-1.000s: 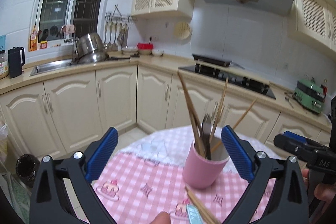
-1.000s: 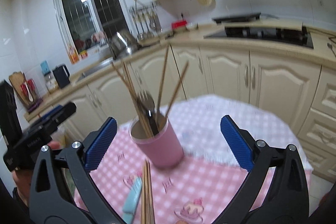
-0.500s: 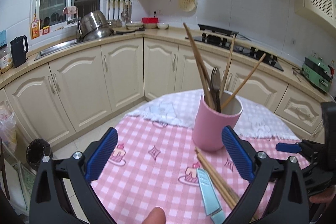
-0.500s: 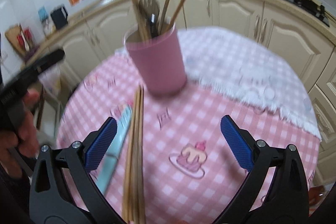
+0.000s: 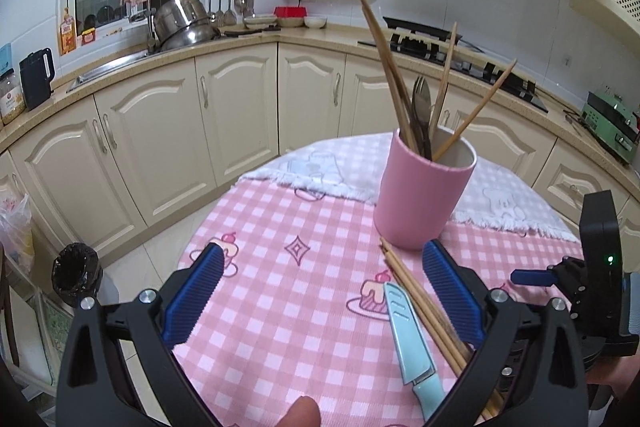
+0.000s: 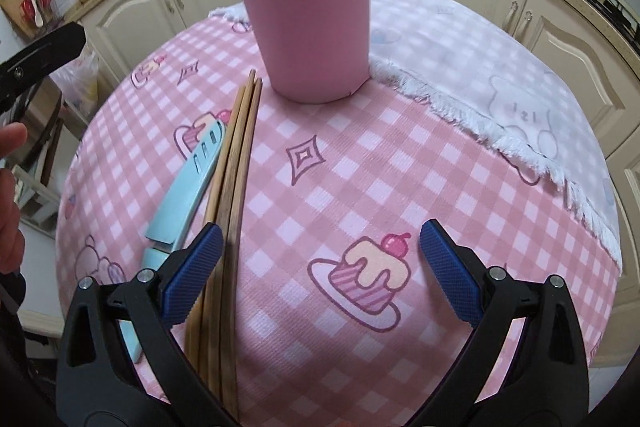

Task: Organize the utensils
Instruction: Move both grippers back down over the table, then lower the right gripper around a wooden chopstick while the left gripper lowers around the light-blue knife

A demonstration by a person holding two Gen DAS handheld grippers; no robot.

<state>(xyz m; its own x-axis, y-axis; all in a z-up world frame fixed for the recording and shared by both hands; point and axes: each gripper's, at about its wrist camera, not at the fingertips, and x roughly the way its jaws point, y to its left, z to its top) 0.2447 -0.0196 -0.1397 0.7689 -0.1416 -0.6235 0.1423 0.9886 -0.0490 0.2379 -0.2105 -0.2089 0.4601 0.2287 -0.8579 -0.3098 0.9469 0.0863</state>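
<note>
Below, both claws gape wide: right claw [image 6: 320,263] over loose chopsticks [image 6: 234,163], pink cup [image 6: 308,15] at 12 o'clock; left claw [image 5: 320,287] empty.

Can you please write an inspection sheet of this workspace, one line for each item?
Surface: round table with a pink checked cloth; a white fringed cloth covers its far side.
Job's things: pink cup upright, holding chopsticks and dark cutlery; a bundle of loose chopsticks lies flat before it; a light blue knife lies beside them, touching or nearly so.
Clutter: nothing seen on the table.
Grippers: left gripper open, holding nothing; right gripper open, low over the loose chopsticks.
Cables: nothing seen.
Surroundings: cream kitchen cabinets, sink with steel pots, black kettle, gas stove.
</note>
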